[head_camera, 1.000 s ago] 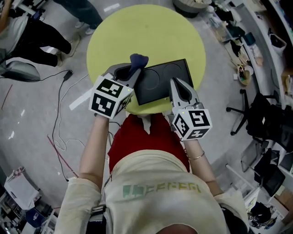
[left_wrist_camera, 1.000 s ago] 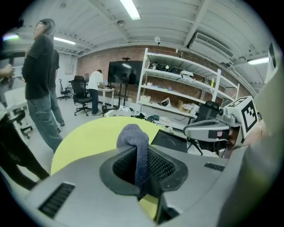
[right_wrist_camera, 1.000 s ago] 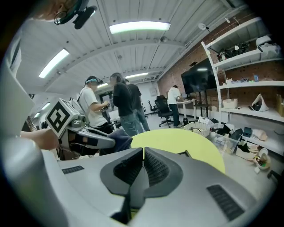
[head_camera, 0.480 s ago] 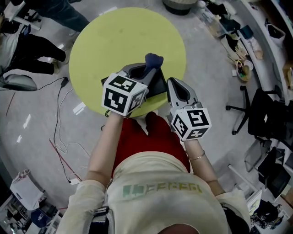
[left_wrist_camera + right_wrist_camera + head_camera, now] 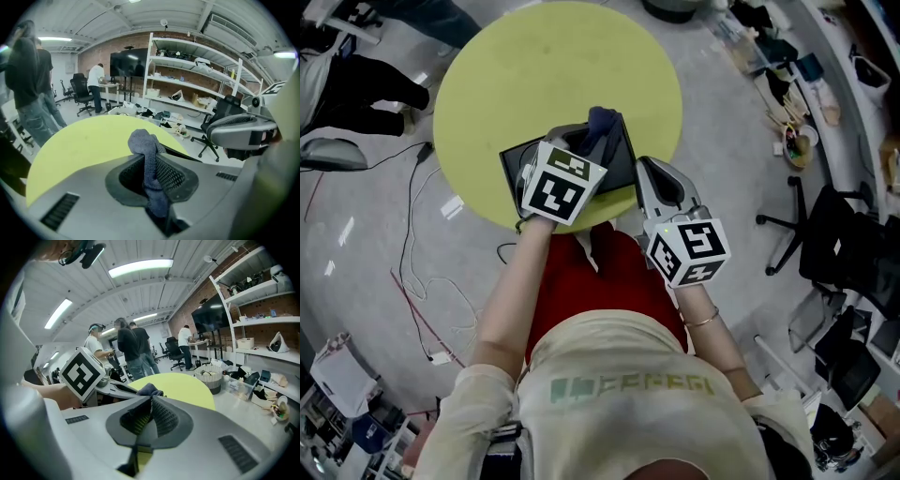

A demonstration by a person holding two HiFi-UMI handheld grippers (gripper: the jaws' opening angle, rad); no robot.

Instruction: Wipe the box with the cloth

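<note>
**Q:** Where are the box and the cloth?

**A:** The head view looks steeply down on a round yellow-green table (image 5: 553, 66). A flat black box (image 5: 617, 161) lies near the table's close edge. Its long axis runs left to right and is slightly tilted. The left gripper (image 5: 584, 142) is over the middle of the box and hides much of it. Its jaws are clamped on a dark blue cloth (image 5: 600, 120). The cloth sticks out past the tips, toward the box's far edge.

**Q:** Is the cloth touching the box?

**A:** No view shows this clearly. In the left gripper view, the cloth (image 5: 143, 143) is pinched between the left gripper's (image 5: 150, 161) jaws and bunches up above them.

**Q:** And the other gripper?

**A:** The right gripper (image 5: 647, 169) is just beside the box's right end, at the table's edge. Its own view shows its jaws pressed together with nothing between them. I cannot tell whether it touches the box.

**Q:** What does the next move depend on?

**A:** The box lies directly under the left gripper, which is 1 of 2 and the nearer. A wipe would probably run along the long axis, with the right gripper placed to steady that end.
</note>
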